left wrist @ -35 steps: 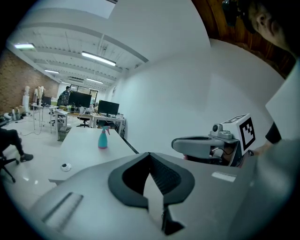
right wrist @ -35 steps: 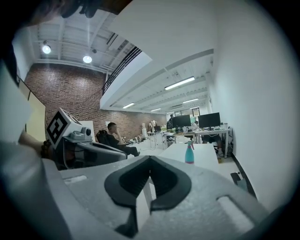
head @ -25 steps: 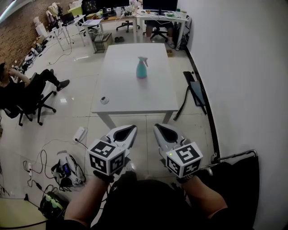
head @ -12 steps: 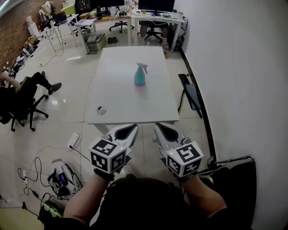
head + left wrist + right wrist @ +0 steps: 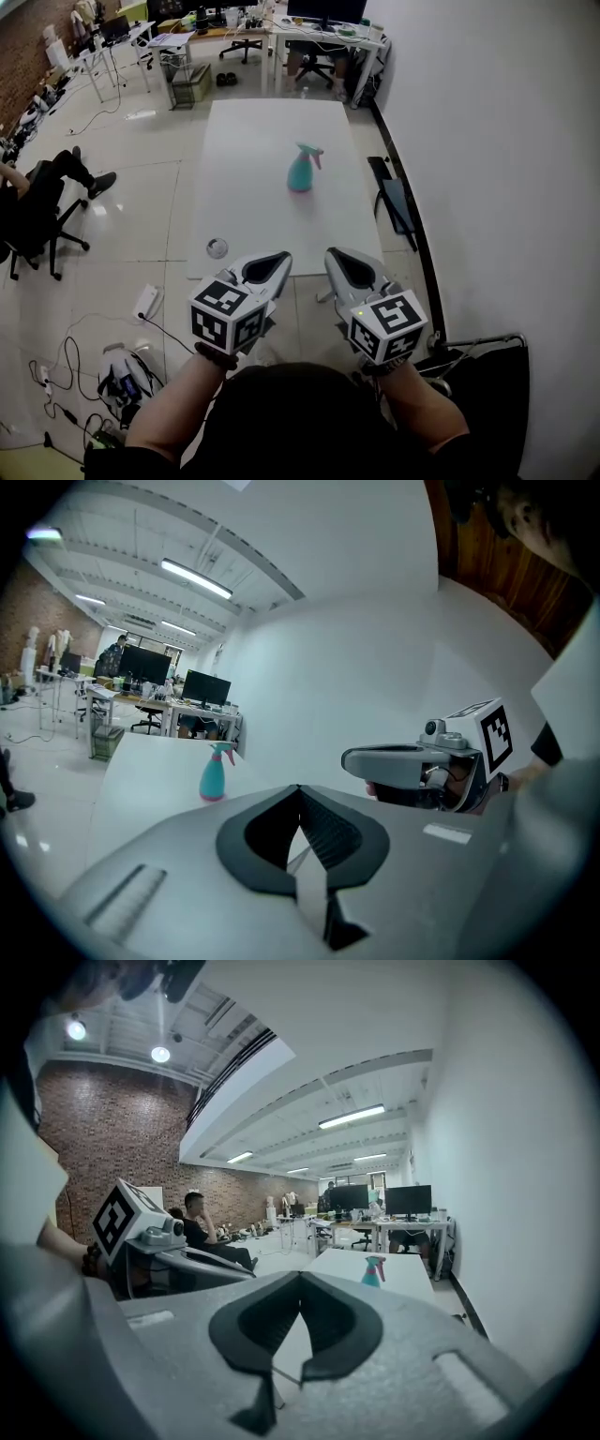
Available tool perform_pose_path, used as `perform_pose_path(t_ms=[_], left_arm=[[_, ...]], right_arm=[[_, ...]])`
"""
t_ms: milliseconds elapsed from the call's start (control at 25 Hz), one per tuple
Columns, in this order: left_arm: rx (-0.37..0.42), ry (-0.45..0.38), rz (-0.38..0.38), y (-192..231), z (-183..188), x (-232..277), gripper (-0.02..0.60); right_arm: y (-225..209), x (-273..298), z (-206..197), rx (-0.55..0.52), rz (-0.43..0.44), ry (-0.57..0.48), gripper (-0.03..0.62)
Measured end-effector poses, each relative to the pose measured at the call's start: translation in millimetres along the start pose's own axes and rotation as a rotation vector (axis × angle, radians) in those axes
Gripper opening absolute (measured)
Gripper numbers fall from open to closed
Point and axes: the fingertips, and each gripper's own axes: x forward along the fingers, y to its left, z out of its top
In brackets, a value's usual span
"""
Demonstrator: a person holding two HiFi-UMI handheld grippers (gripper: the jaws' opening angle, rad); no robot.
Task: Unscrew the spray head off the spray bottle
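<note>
Change: compared with a second ago, the table [image 5: 253, 202] and the bottle [image 5: 302, 170] are seen nearer to both claws. The strip of floor [image 5: 178, 202] once visible between the claw tips and the near table edge is now covered, and the tips overlap that edge in the head view.
Unchanged: both claws are kept clenched and side by side, as before.
Left claw [image 5: 283, 255]: clenched, with its ribbed black pads pressed together and nothing between them. It is held level and just left of the right claw.
Right claw [image 5: 330, 251]: clenched and empty, with its dark pads met at the tip.
Bottle: stood upright on the table, well ahead of both claws and slightly nearer the right claw's line. It is touched by neither.
Spray head [image 5: 312, 152]: seated on the bottle's neck, with a pink trigger part showing.
Bottle shape: a rounded teal body narrowing to a slim neck, smooth plastic by its look.
Table: a long white rectangle, matte and smooth.
Round object [image 5: 217, 247]: small and pale, on the table's near left corner, just ahead of the left claw. It is too small to be identified.
Claw shells: smooth grey moulded bodies, each carrying a white cube [image 5: 228, 315] printed with black square markers.
Floor: glossy pale tiles.
</note>
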Motion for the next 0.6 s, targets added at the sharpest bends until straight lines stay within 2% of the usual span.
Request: perform_pose_path(t_ms=[200,600], left_arm=[[-0.002,0.005,-0.012,26,5,0,0.012],[-0.024,0.019,-0.009,50,3,11,0.012]], right_arm=[[4,28,4,0.001,-0.008,0.011,-0.009],[-7,56,4,-0.004,-0.001,0.041,-0.009]])
